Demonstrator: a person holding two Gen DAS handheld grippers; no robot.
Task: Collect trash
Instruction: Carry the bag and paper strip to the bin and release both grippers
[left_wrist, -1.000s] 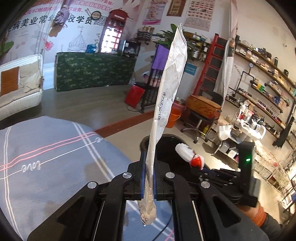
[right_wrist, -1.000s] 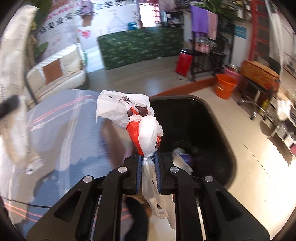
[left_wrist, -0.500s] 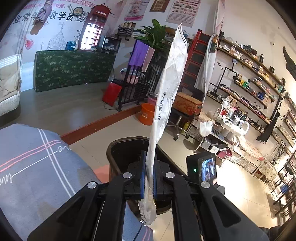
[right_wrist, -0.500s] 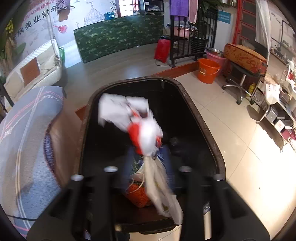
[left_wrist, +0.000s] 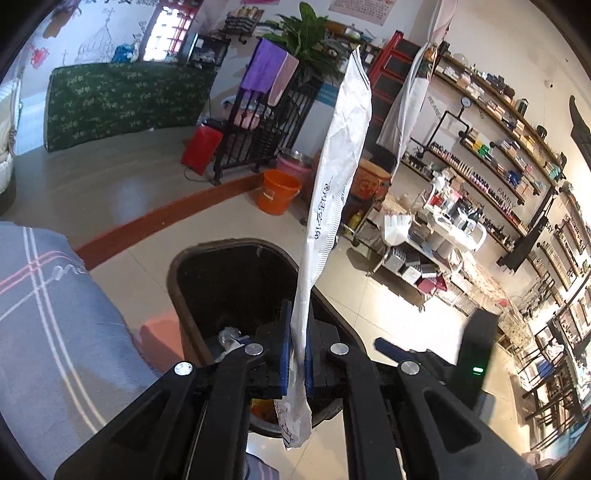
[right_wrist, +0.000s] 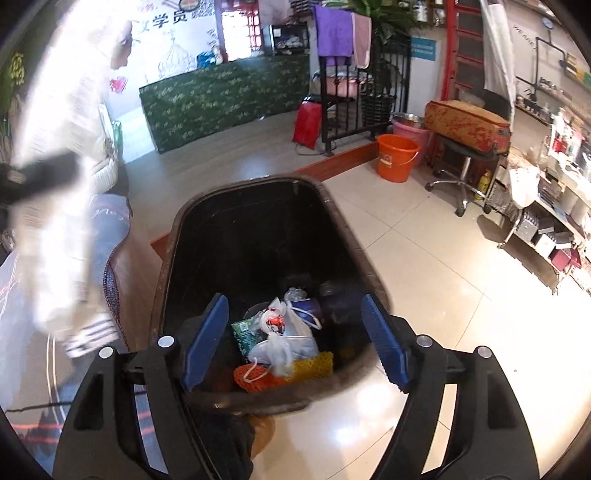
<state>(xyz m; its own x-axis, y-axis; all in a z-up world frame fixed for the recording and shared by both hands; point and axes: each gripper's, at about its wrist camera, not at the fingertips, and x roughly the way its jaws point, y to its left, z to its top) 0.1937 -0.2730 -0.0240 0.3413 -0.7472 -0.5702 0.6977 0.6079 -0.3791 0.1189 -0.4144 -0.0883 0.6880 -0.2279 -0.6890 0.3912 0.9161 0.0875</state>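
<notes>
Right wrist: left claw (right_wrist: 22, 181) blurred, wrapper (right_wrist: 62, 206) perhaps gripped.

In the left wrist view, the trash bin (left_wrist: 236, 280) sits at lower centre, with the cloth-covered table (left_wrist: 55, 332) at lower left beside it. The long wrapper (left_wrist: 336, 192) rises from bottom centre toward the upper middle, pinched in the left gripper (left_wrist: 295, 354) above the bin's near rim. The bucket (left_wrist: 277, 192) stands behind the bin; shelves (left_wrist: 498, 147) fill the right side. In the right wrist view, the right gripper (right_wrist: 295, 339) spreads across the bottom over the bin, and the plastic bag (right_wrist: 284, 339) lies inside among other rubbish. The stool (right_wrist: 461, 162) stands at upper right.
</notes>
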